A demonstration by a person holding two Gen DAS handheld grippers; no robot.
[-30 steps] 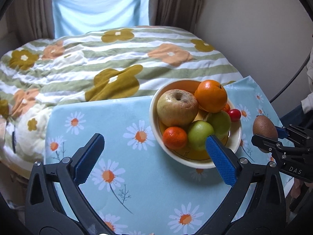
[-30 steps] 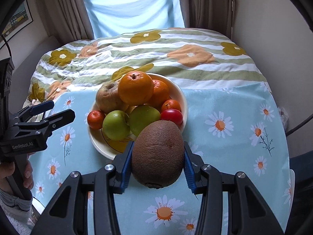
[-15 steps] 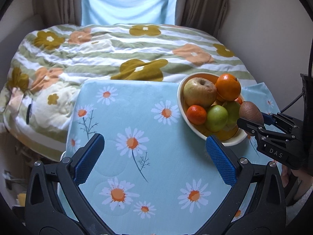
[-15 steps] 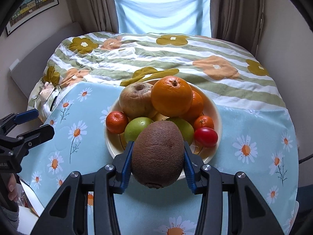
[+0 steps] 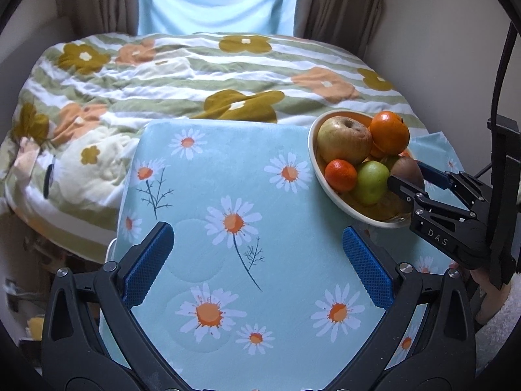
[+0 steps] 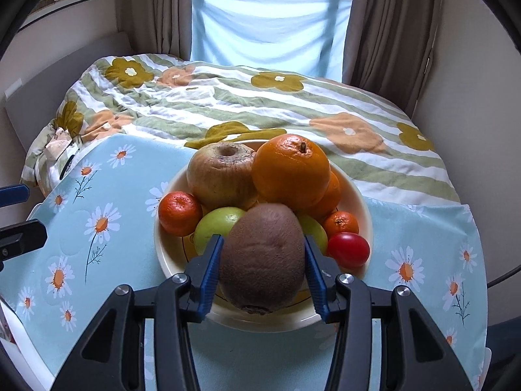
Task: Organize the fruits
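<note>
My right gripper is shut on a brown kiwi and holds it over the near part of a cream bowl. The bowl holds a large orange, a dull apple, a mandarin, green apples, a small mandarin and a red tomato. In the left wrist view the bowl sits at the right, with the right gripper and kiwi over it. My left gripper is open and empty above the daisy cloth.
The bowl stands on a light blue daisy-print cloth over a small table. Behind it lies a bed with a striped flower quilt. Curtains and a window are at the back, a wall at the right.
My right gripper has carried the kiwi forward from the table's front until it is over the bowl. My left gripper has drawn back and to the left, away from the bowl.
</note>
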